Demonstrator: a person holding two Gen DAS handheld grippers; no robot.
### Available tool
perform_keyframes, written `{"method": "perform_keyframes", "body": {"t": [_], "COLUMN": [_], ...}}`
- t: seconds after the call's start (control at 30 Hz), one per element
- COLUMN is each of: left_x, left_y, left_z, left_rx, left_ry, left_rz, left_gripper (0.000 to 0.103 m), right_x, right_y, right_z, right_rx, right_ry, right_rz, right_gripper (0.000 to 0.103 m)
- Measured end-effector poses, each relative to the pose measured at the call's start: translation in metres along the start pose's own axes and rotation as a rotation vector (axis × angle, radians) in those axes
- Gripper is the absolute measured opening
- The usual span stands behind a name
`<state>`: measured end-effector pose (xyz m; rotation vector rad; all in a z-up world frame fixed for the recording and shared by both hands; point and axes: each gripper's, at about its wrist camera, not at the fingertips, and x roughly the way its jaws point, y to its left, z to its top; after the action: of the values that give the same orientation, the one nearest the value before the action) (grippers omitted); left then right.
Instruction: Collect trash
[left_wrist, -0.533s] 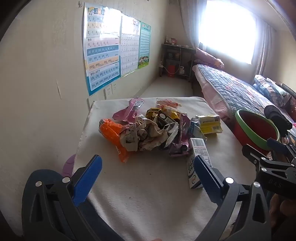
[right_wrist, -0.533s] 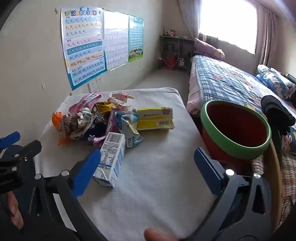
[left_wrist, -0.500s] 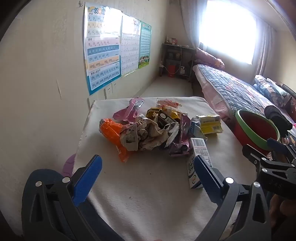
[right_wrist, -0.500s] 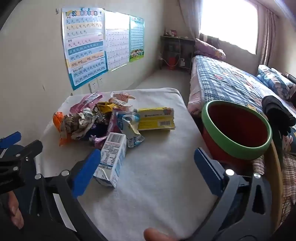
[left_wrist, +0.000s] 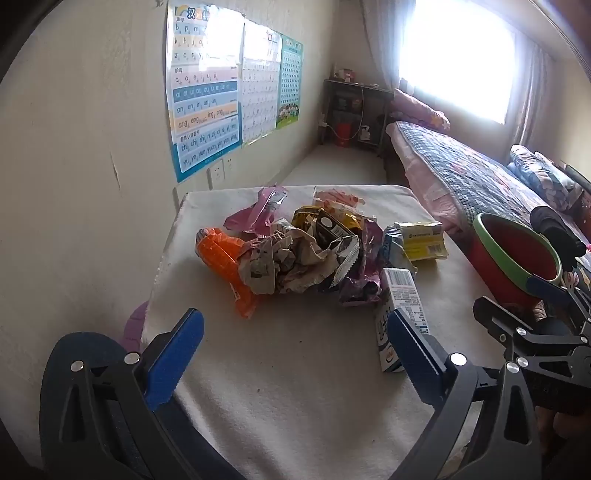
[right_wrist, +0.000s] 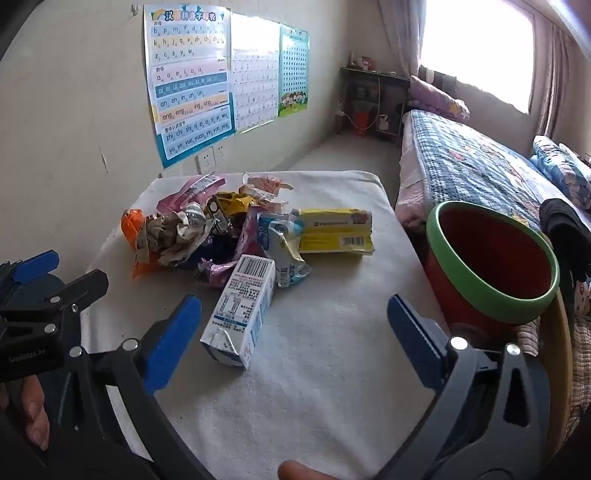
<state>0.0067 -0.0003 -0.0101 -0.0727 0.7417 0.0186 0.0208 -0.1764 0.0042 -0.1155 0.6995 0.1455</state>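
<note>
A heap of trash lies on the white-covered table (left_wrist: 295, 369): an orange wrapper (left_wrist: 221, 254), crumpled paper (left_wrist: 291, 262), purple and yellow wrappers, a yellow carton (left_wrist: 423, 240) and a white milk carton (left_wrist: 400, 314). The milk carton (right_wrist: 243, 310) lies nearest in the right wrist view. A red bin with a green rim (right_wrist: 491, 258) stands right of the table. My left gripper (left_wrist: 295, 354) is open and empty, short of the heap. My right gripper (right_wrist: 295, 343) is open and empty, just behind the milk carton.
A wall with posters (left_wrist: 207, 92) runs along the left. A bed with a patterned quilt (right_wrist: 480, 166) lies at the right, with a dark cloth (right_wrist: 565, 229) beside the bin. A small dark shelf (left_wrist: 354, 110) stands at the far end.
</note>
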Motion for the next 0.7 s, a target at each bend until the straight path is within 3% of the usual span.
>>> {"method": "perform_keyframes", "body": {"t": [0.7], "left_x": [0.0023], "left_y": [0.0035], "left_z": [0.0012], "left_rx": [-0.023], "left_ry": [0.009], "left_rz": [-0.013], "left_gripper": [0.095], "right_x": [0.0003], "right_y": [0.0026], "right_z": [0.0027], "right_rx": [-0.022], "right_ry": [0.016], "right_rz": [-0.007], "right_gripper": [0.099]}}
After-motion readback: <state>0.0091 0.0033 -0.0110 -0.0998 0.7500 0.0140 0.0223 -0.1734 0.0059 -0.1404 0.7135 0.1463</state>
